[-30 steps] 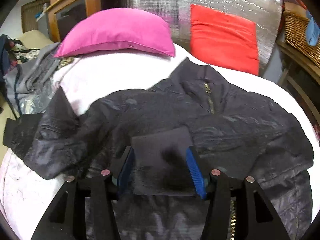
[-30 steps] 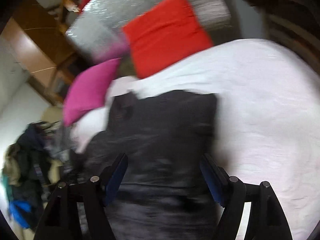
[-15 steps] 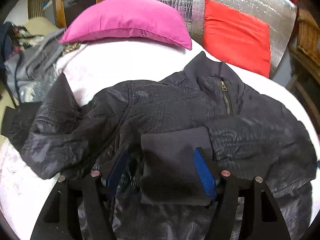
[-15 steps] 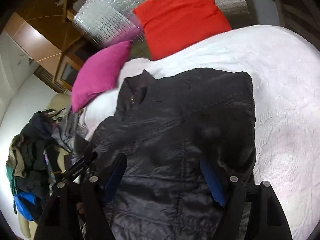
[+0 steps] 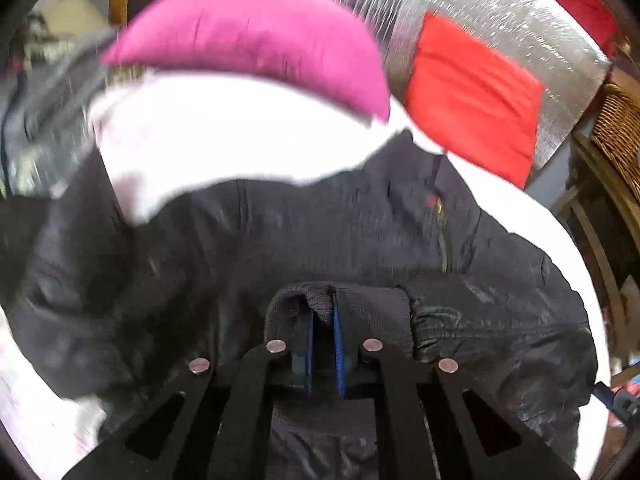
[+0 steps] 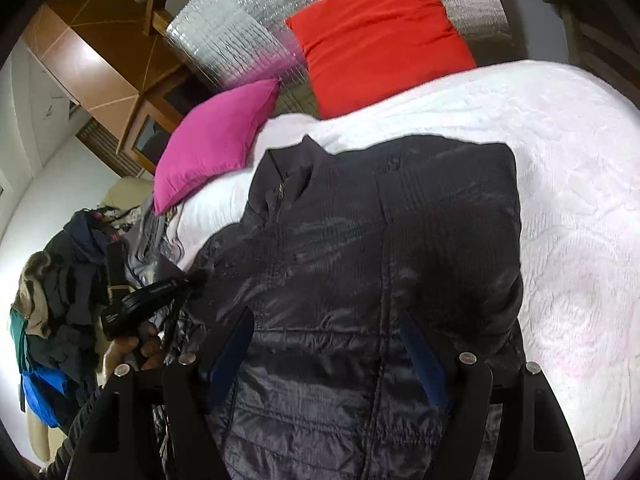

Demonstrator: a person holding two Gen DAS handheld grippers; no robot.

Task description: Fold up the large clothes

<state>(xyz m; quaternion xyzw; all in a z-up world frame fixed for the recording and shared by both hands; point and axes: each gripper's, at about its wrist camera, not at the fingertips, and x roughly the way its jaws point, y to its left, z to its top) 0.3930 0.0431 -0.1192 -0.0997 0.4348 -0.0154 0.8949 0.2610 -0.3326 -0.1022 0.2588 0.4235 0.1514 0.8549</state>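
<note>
Now left gripper (image 5: 322, 316) pinches jacket (image 6: 360, 248) cuff (image 5: 340, 300); right gripper (image 6: 328, 344) spread.

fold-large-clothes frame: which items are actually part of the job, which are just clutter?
In the job:
- black jacket, spread on the white bedspread
- knit cuff, pinched in the left gripper
- right gripper, open over the jacket

Lying about:
- pink pillow
- red cushion
- clothes pile
- wicker basket
</note>
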